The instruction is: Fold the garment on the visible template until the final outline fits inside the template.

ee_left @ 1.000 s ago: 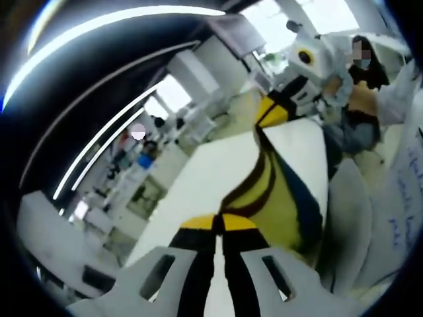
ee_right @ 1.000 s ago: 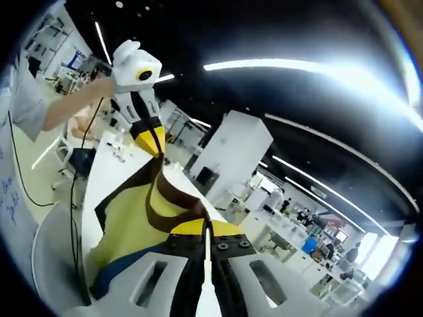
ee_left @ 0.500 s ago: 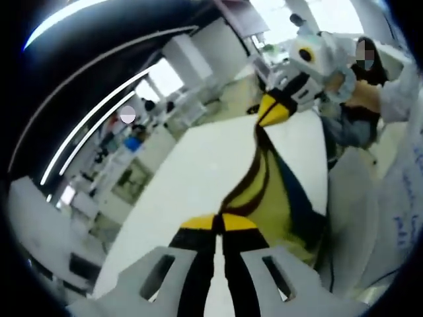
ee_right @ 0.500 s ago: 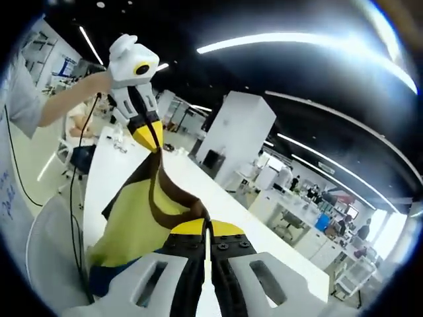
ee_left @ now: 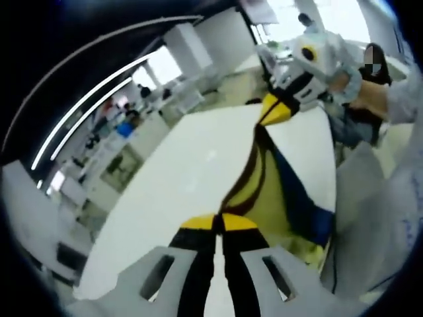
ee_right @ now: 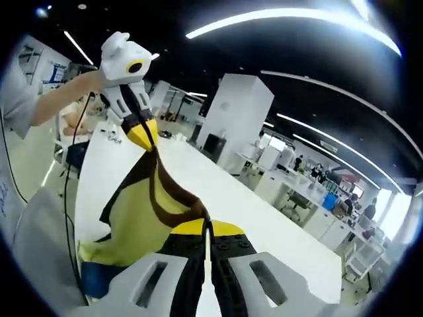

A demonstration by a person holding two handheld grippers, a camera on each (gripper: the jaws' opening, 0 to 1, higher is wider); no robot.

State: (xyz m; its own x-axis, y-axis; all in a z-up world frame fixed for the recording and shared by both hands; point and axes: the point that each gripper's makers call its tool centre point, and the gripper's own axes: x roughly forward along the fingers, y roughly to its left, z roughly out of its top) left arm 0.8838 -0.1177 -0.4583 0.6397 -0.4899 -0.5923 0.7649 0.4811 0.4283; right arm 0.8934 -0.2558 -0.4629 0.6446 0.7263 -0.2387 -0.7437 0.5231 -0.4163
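Note:
A yellow garment (ee_left: pixel 271 191) with brown trim and a blue part hangs stretched in the air between my two grippers, over a long white table (ee_left: pixel 178 178). In the left gripper view my left gripper (ee_left: pixel 218 221) is shut on one brown-edged corner. The right gripper (ee_left: pixel 274 111) holds the far end at upper right. In the right gripper view the right gripper (ee_right: pixel 206 228) is shut on the garment (ee_right: pixel 139 211), and the left gripper (ee_right: pixel 140 135) pinches the other end at upper left, held by a person's hand. The blue hem sags at lower left above the table (ee_right: pixel 251 211).
A white chair (ee_left: pixel 370 218) stands beside the table's right side; the chair (ee_right: pixel 33 244) also shows at lower left, with a black cable (ee_right: pixel 69 198) trailing past it. A seated person (ee_left: pixel 373 63) is behind. A white pillar (ee_right: pixel 238 112) and office desks lie beyond.
Both views have tipped down, so more of the table top shows. The garment stays stretched between both shut grippers, and its blue hem shows more.

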